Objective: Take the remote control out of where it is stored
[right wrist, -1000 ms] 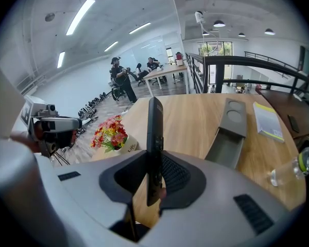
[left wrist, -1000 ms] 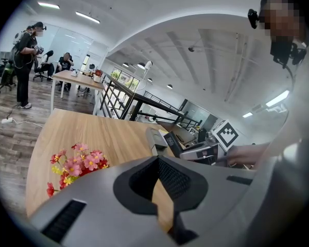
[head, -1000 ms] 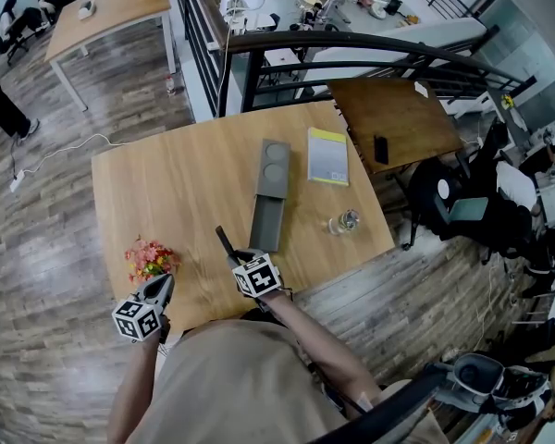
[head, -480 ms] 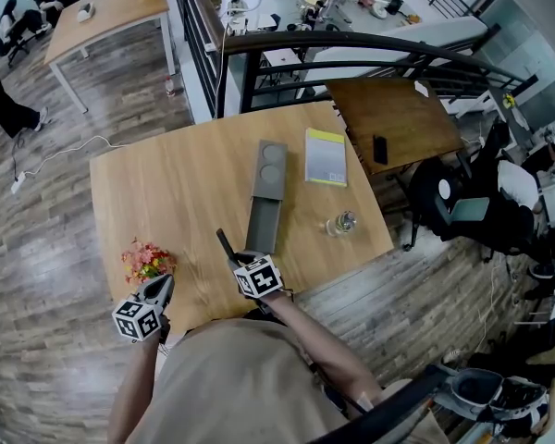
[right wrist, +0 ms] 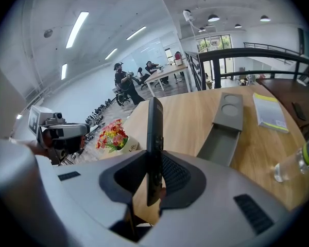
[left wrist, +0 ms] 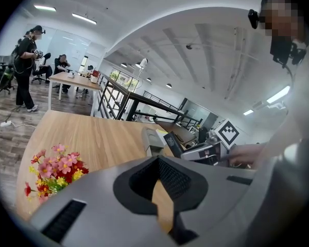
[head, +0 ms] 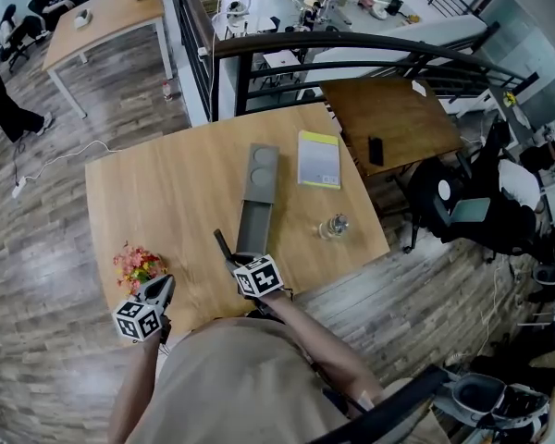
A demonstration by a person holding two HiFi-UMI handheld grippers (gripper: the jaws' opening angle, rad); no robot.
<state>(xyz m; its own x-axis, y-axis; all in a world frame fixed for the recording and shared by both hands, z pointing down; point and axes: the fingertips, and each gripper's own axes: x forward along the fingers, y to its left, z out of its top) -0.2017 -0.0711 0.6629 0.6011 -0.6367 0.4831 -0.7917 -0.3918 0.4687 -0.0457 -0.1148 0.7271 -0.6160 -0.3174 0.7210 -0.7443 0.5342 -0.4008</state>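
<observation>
A slim black remote control (right wrist: 154, 138) stands upright between the jaws of my right gripper (right wrist: 153, 163), which is shut on its lower end. In the head view the remote (head: 224, 245) pokes up from that gripper (head: 238, 260) over the near part of the wooden table (head: 166, 192). The grey storage box (head: 257, 192) lies just beyond, its drawer (right wrist: 220, 140) pulled out toward me and showing nothing inside. My left gripper (head: 159, 291) hovers at the table's near left edge, jaws together with nothing in them (left wrist: 157, 161).
A small pot of pink and red flowers (head: 134, 265) stands by the left gripper. A yellow-edged notebook (head: 318, 158) and a clear bottle (head: 331, 226) lie right of the box. A railing (head: 351, 49) and a darker side table (head: 388, 118) sit behind.
The head view has drifted a little, so the table and box sit slightly further left. Both grippers and the held remote stay where they were.
</observation>
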